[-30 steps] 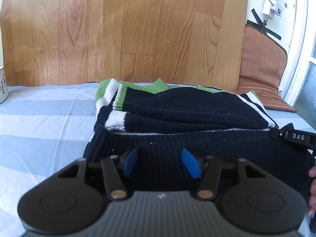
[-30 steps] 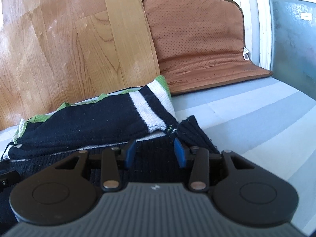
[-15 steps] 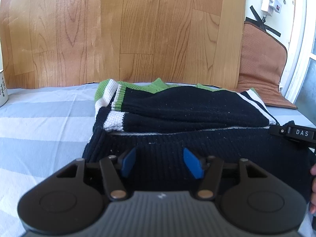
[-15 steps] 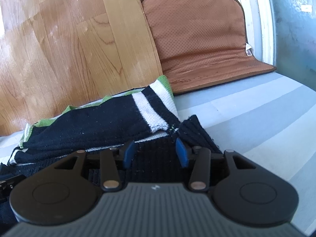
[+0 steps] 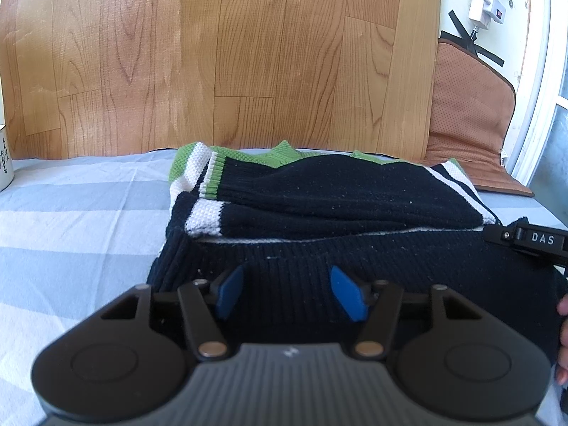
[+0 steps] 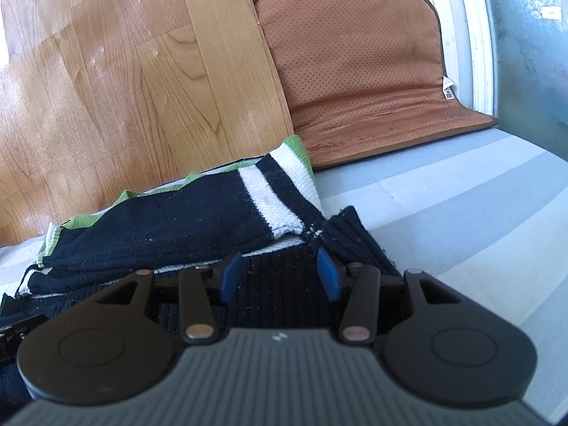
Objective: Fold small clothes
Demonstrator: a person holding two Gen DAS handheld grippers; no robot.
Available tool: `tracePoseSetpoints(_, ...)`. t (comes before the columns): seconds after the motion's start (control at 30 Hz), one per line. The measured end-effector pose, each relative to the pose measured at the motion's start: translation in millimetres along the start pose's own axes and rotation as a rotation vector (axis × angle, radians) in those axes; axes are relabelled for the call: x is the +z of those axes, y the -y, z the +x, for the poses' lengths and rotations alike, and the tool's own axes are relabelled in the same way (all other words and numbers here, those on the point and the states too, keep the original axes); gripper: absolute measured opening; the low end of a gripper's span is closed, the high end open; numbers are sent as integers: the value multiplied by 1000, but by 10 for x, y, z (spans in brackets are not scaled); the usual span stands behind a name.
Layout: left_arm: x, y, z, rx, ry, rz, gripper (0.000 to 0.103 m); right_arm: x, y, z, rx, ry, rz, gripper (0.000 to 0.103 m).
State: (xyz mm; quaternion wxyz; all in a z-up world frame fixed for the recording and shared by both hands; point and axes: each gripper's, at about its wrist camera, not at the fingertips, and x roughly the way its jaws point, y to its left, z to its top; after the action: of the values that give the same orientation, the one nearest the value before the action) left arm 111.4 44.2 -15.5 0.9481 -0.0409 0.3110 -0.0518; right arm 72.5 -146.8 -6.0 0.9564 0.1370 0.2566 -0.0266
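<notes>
Both grippers have drawn back slightly, jaws open over the sweater (image 5: 319,277) hem; next I grip it and fold upward.

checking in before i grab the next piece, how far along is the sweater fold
Done: both sleeves are folded across the sweater body, cuffs stacked on the striped sheet.

In hand: nothing yet. The left gripper and right gripper sit at the near ribbed hem with jaws open.

Left: probably gripping the hem and folding it over the sleeves.
</notes>
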Motion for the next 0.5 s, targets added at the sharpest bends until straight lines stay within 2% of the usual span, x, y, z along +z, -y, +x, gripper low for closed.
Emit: tracePoseSetpoints(0.5, -2, 8, 4, 2, 1, -1, 58, 7, -2, 20, 17, -7, -10, 57)
